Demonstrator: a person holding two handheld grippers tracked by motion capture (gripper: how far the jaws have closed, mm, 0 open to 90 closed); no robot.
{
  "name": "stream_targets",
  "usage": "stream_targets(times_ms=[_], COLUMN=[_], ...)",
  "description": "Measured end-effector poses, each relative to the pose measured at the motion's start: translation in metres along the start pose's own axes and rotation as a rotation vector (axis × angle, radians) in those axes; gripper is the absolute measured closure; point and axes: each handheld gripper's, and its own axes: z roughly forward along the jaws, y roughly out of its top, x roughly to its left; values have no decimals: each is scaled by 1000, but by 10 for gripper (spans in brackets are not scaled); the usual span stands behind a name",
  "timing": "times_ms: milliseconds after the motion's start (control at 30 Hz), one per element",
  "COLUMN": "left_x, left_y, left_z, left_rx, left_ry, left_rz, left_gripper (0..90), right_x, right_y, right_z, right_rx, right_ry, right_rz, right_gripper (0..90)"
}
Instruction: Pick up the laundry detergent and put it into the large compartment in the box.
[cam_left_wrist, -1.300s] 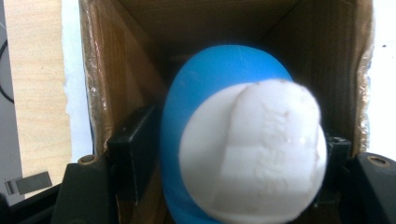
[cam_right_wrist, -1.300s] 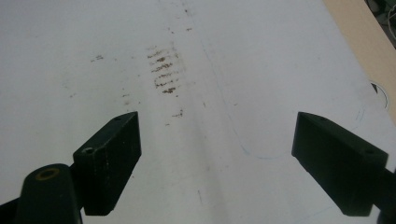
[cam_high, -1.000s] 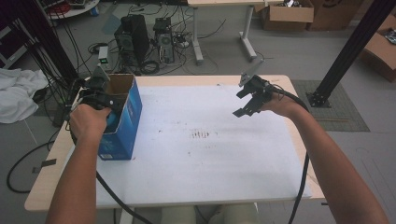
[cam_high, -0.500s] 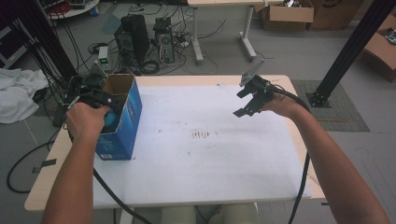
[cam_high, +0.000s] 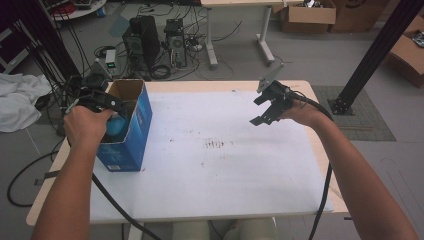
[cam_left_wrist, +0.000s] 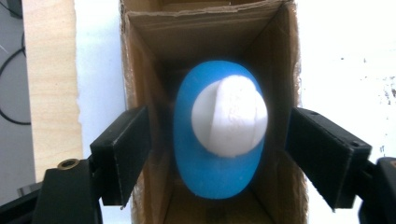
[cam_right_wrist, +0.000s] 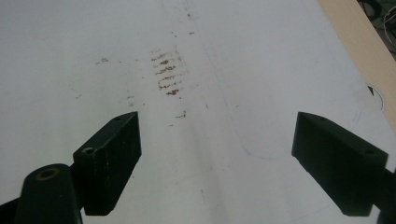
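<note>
From the high view my own left hand covers most of my left gripper, and the blue thing in the box shows there as no more than a sliver of colour past my knuckles. Looking along the left gripper's jaws I see it better: one blue bottle with one white cap, standing end-on inside the open cardboard box, its lower body lost in the dark of the box, so I cannot tell what it rests on. The box's blue outer wall stands at the left part of the white table, and its far end is cut off at the top of the left gripper view. I count one box, one bottle, one cap and two grippers. My left gripper hangs over the box mouth, pointing down into it; its jaws have just been opening and now stand apart on either side of the bottle, clear of it, gripping nothing. My left forearm comes up from the bottom edge, wrist bent over the box. My right gripper is held above the right part of the table, well apart from the box, jaws spread wide and empty over a patch of brown smudges.
</note>
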Motion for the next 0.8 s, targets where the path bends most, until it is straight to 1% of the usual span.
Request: stream_targets(times_ms=[100,133,267,333,433,500,600,767,800], left_x=[-1,-2,-3,-4,-10,-15,-23,-37,-40], left_y=[0,1,2,3,5,7,9,10,10], left_z=[-8,-11,-21,-28,-39,-46,-55,-66,-67], left_rx=[-9,-9,-24,-41,-48,-62,-64,-81,-85], left_ry=[-3,2,-1,-17,-23,-26,-43,-69,-72], left_rz=[15,21,28,29,59,82,127,188,193], left_gripper=[222,222,210,209,208,207,211,207,208], right_x=[1,1,1,1,2,2,2,2,2], right_y=[0,0,0,0,0,0,0,1,1], right_z=[-1,-1,-1,-1,-2,-2,-2,-3,-4], right_rx=[-1,-1,0,0,2,2,2,1,1], right_ry=[-1,-1,0,0,0,1,1,0,0], right_rz=[0,-1,-1,-1,0,1,1,1,1], right_gripper=[157,157,157,157,157,157,157,157,157])
